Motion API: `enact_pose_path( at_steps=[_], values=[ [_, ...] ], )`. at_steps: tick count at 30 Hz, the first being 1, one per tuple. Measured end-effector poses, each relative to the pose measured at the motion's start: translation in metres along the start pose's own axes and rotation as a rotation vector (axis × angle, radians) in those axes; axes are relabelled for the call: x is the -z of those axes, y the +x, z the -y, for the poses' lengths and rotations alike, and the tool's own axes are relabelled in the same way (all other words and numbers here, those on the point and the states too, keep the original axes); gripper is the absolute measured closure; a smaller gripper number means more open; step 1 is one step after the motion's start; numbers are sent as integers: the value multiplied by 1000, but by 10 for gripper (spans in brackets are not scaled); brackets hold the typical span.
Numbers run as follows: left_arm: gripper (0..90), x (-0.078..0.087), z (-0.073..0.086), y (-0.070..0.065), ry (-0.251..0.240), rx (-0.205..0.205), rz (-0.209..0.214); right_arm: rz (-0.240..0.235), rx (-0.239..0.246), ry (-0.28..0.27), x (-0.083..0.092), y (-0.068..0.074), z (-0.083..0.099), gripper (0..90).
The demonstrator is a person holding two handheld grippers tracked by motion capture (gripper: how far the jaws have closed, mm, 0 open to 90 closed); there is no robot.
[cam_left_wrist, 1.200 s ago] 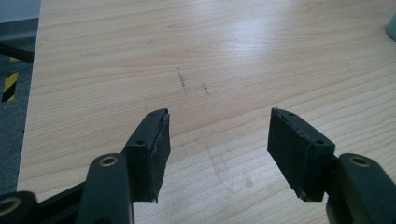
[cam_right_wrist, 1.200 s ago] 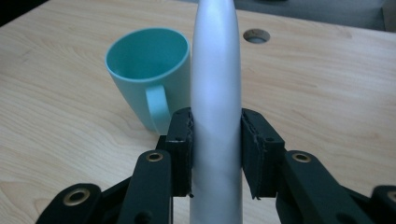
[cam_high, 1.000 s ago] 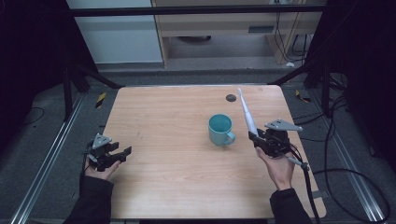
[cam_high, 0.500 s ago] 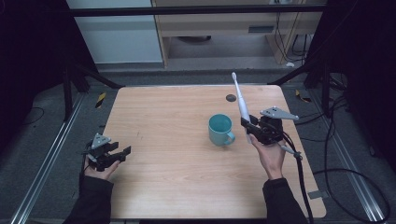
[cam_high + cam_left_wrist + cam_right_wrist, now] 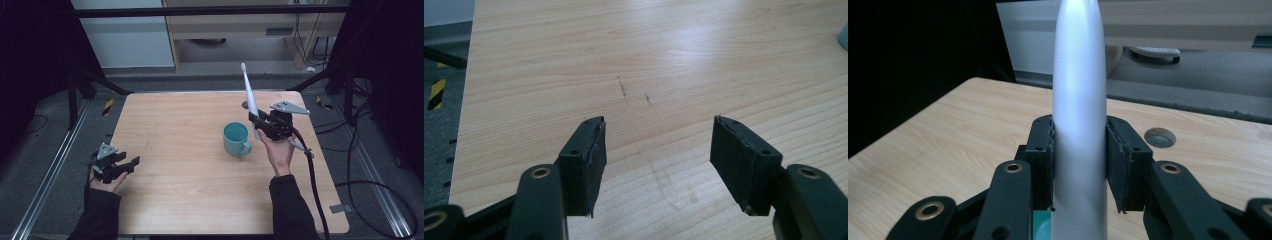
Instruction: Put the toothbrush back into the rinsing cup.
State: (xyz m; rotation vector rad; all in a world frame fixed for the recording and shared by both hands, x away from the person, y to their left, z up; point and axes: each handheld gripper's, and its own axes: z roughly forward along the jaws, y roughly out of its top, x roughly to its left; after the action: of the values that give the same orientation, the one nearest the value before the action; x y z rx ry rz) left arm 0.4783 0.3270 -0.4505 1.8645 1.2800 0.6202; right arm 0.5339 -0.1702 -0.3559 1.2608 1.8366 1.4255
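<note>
Above the table point(image 5: 175, 150), beside the cup point(image 5: 236, 138), the right hand-held gripper point(image 5: 260, 122) squeezes a toothbrush point(image 5: 248, 92) low on its handle. It looks light, stiff and smooth, so it could slip. The left hand-held gripper point(image 5: 129, 164) is open and empty.

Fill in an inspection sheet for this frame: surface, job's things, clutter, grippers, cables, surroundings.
Surface: light wooden table, faint scuff marks, round grommet hole near the far edge.
Job's things: teal mug upright on the table; white toothbrush held above it, bristle end up.
Clutter: nothing seen.
Grippers: right gripper clamped on the toothbrush handle beside the mug; left gripper open, holding nothing, low at the near left edge.
Cables: black cable trails from the right gripper off the table's right side.
Surroundings: dark floor, metal rails, cabinet behind the table, loose cables at right.
</note>
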Motion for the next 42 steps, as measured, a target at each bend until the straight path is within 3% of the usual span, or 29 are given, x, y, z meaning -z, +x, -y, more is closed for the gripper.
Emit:
enact_pose_path(
  at_steps=[17, 42],
  values=[
    [387, 0, 0, 1, -1, 3, -2, -23, -15, -31, -40, 5, 3, 663],
    [387, 0, 1, 1, 0, -1, -6, -33, 5, 82, -81, 11, 38, 662]
  ],
)
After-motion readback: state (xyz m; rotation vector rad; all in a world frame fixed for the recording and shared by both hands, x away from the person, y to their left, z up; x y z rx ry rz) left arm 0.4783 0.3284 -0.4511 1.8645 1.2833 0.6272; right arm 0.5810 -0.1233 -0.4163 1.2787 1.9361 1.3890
